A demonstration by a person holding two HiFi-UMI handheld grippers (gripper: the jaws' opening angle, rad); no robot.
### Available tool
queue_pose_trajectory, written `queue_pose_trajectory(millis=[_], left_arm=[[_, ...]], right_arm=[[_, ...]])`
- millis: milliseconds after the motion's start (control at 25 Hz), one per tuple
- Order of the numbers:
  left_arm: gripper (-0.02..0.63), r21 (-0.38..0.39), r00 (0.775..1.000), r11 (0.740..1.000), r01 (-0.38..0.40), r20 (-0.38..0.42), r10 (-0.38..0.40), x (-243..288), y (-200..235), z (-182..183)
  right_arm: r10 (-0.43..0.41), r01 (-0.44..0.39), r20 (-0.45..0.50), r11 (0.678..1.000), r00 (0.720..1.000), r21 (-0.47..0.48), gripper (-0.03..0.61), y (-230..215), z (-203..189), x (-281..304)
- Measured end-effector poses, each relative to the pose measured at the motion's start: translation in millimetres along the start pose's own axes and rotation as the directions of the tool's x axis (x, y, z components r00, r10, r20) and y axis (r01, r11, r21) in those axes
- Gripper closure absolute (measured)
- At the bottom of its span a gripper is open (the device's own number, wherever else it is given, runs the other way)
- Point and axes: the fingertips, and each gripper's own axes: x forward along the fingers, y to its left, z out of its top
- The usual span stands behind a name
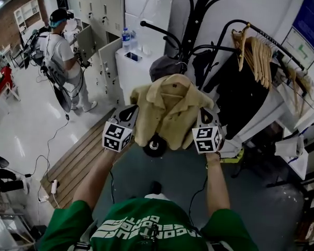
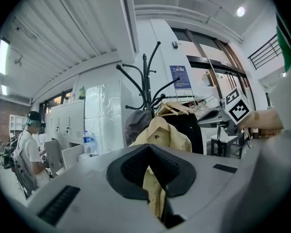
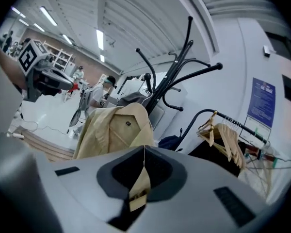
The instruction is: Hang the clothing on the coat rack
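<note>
A tan collared shirt [image 1: 167,111] hangs spread between my two grippers, in front of the black coat rack [image 1: 196,20]. My left gripper [image 1: 130,112] is shut on the shirt's left shoulder edge. In the left gripper view, tan cloth runs down between the closed pads of the left gripper [image 2: 153,176], and the shirt [image 2: 160,135] hangs before the coat rack [image 2: 145,81]. My right gripper [image 1: 205,115] is shut on the shirt's right side. In the right gripper view, a strip of tan fabric is pinched in the right gripper [image 3: 143,174], and the shirt [image 3: 114,130] hangs beside the rack [image 3: 172,76].
A grey garment [image 1: 165,67] hangs on the rack, whose round base [image 1: 155,146] shows below the shirt. A clothes rail with wooden hangers [image 1: 256,51] stands at the right. At the left are a white cabinet with a water bottle [image 1: 126,38], another person [image 1: 63,56] and wooden floor slats [image 1: 78,161].
</note>
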Motion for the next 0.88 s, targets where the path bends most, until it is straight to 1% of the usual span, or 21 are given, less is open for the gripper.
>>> queue_pose_trajectory(millis=[80,160,320,600,880], left_arm=[[0.609,-0.001,1.0,1.0,0.023,0.001,-0.023,0.9,-8.3,-0.5],[0.609,-0.002,0.999,0.999,0.046,0.003,-0.046,1.4,-16.5,-0.6],[0.609,-0.008,0.996,0.996,0.087,0.001,-0.087,2.3,-31.7,-4.6],[0.609,-0.015,0.99,0.99,0.143,-0.01,-0.143,-0.1,-56.6,-13.7],[0.609,-0.011,0.984,0.984,0.18,-0.014,-0.18,-2.9,-73.7,-16.0]], right_arm=[[0.011,-0.011,-0.005,0.998,1.0,0.062,0.569,1.4,-8.8,-12.7],[0.01,-0.008,-0.015,0.995,1.0,0.099,0.571,2.3,-17.4,-25.4],[-0.013,0.019,-0.057,0.994,0.998,0.11,0.571,4.3,-38.4,-46.6],[-0.024,0.036,-0.093,0.991,0.995,0.128,0.571,15.2,-66.1,-79.4],[-0.04,0.058,-0.135,0.989,0.99,0.135,0.571,19.2,-85.2,-98.2]])
